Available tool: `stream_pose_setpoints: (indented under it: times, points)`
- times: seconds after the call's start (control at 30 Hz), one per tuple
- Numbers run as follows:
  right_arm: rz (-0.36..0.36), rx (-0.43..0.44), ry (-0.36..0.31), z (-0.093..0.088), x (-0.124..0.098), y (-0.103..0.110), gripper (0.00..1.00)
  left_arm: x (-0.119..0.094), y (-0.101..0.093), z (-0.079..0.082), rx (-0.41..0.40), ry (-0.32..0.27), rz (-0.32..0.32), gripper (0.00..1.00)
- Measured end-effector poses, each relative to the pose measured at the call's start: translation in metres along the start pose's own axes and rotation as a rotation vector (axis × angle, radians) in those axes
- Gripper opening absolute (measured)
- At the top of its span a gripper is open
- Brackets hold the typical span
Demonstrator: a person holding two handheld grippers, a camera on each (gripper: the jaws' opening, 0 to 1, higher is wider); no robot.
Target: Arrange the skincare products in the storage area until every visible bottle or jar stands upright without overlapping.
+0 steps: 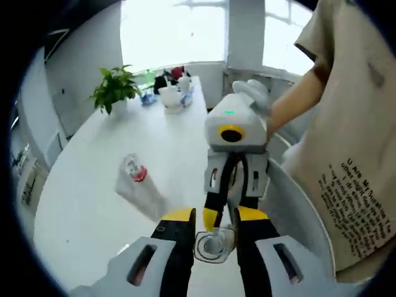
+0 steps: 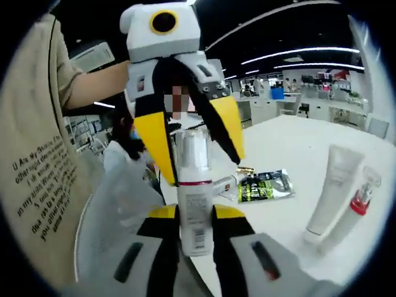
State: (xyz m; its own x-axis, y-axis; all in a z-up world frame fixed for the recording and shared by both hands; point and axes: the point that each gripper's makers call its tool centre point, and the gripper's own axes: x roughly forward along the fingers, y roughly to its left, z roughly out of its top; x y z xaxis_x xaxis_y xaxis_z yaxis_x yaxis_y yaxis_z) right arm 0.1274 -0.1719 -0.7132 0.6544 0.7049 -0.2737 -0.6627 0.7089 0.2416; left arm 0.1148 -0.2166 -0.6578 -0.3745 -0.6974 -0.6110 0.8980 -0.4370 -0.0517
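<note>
Bright windows (image 1: 167, 31), white table (image 1: 93, 204)

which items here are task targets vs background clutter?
Job:
- pump bottle, held between both grippers: right gripper, left gripper
- white tube, upright
- clear bottle with red collar, leaning on the tube

Clutter:
- green sachet lying flat
- potted plant
- cups and tissue pack at the table's far end

The bottle's (image 2: 195, 198) label print is too small to read, and its base sits hidden between the right claw's (image 2: 197, 238) fingers. In the left gripper view the far clutter (image 1: 173, 93) beside the plant (image 1: 114, 88) blurs together. The person's shirt (image 1: 352, 154) runs off the frame.
</note>
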Motion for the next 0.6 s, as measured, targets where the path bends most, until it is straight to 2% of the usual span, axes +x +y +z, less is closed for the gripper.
stream_pose_setpoints:
  times: [0.1,0.2,0.47,0.6]
  points:
    - [-0.002,0.076,-0.08,0.012,-0.007,-0.002,0.19,-0.001,0.005,0.007,-0.036,-0.062,0.023,0.35]
    - [-0.009,0.107,-0.121,0.018,-0.014,-0.004,0.19,-0.003,0.006,0.014,-0.1,-0.125,0.028,0.38]
    - [0.037,0.195,-0.262,0.041,-0.036,0.004,0.19,-0.015,0.007,0.043,-0.287,-0.359,0.007,0.36]
    - [0.055,0.219,-0.319,0.05,-0.045,0.007,0.19,-0.017,0.0,0.048,-0.325,-0.405,-0.037,0.27]
